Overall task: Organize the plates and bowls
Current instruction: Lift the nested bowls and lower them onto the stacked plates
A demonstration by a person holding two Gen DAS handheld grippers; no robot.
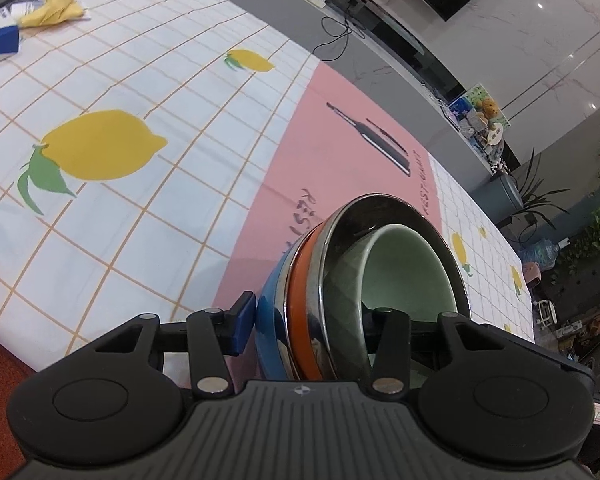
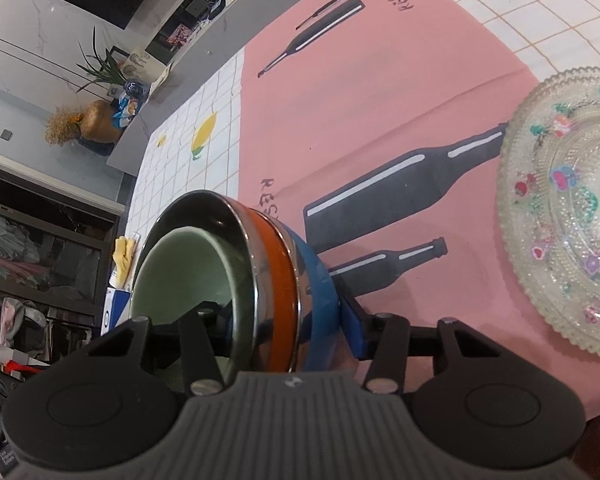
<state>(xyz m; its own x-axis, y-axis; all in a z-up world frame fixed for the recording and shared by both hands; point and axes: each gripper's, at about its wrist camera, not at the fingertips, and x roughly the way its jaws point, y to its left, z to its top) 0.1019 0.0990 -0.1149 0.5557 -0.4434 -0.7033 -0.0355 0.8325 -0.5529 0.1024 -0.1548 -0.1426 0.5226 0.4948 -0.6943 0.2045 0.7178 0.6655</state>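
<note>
I hold the nested stack of blue, orange-banded steel and green ceramic bowls (image 1: pixel 340 280) pinched at opposite rims, left gripper (image 1: pixel 312 320) and right gripper (image 2: pixel 280 320); heavy, slippery, breakable; glass plate (image 2: pixel 564 208) at 3 o'clock.

Glass plate (image 2: pixel 560 216) cut off by right edge. Inner fingers hidden behind bowl stack (image 1: pixel 340 300) in both views; contact unclear.
</note>
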